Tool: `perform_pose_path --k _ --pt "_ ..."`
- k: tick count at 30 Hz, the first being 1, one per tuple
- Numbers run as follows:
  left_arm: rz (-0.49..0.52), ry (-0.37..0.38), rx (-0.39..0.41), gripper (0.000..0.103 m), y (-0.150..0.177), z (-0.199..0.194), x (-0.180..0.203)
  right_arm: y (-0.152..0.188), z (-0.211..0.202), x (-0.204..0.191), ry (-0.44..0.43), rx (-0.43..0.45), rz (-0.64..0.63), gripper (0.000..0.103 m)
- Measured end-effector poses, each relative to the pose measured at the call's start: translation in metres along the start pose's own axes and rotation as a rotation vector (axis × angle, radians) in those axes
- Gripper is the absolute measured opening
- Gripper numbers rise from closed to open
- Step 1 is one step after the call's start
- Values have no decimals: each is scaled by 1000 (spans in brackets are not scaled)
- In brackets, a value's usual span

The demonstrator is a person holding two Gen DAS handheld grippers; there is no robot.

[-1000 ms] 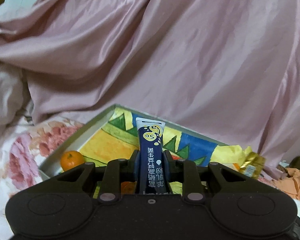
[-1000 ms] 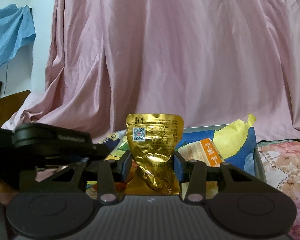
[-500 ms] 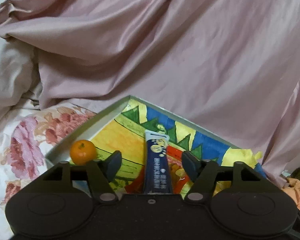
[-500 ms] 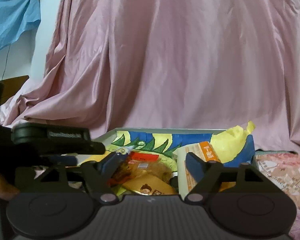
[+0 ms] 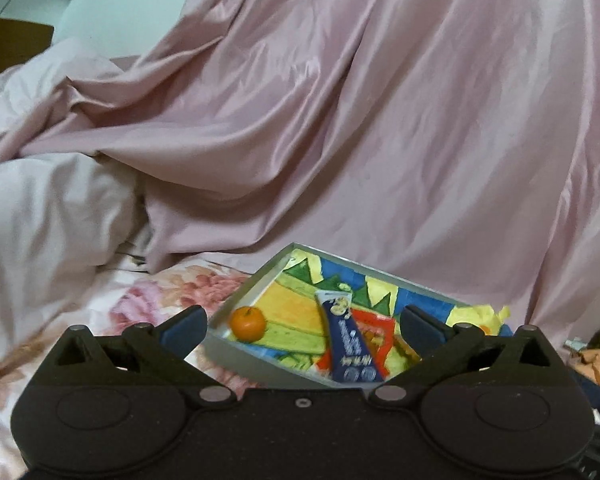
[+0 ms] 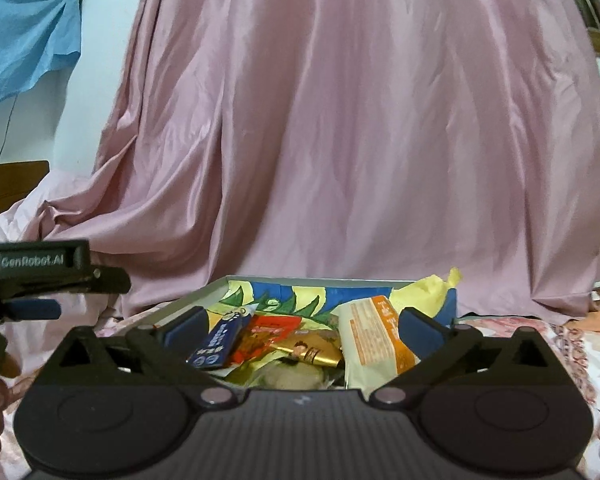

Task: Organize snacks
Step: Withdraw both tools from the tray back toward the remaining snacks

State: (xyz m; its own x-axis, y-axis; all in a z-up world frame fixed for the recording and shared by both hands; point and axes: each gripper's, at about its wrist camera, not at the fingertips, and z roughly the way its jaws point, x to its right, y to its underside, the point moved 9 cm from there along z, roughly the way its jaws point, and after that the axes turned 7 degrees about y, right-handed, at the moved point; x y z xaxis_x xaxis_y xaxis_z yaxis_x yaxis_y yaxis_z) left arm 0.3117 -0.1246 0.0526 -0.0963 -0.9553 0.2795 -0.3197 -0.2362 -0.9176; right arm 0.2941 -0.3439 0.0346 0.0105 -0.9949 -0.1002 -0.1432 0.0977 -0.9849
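Claws wide, empty; pink drape looms behind snack box.

Pink drape, blue cloth

The left gripper hangs wide apart, holding nothing, above a tray where an orange sits near its left edge, apart from a blue sachet.
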Motion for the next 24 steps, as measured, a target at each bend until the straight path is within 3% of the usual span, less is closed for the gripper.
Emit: perform_pose_path --k 7,12,24 --pt "50 2 2 102 27 -54 -12 9 -52 -16 6 8 -23 103" --pt "64 25 -51 102 49 -80 -27 18 -84 -26 2 5 -30 103" --pt "120 -7 -112 102 85 -123 -54 38 -116 -33 9 -57 -12 103"
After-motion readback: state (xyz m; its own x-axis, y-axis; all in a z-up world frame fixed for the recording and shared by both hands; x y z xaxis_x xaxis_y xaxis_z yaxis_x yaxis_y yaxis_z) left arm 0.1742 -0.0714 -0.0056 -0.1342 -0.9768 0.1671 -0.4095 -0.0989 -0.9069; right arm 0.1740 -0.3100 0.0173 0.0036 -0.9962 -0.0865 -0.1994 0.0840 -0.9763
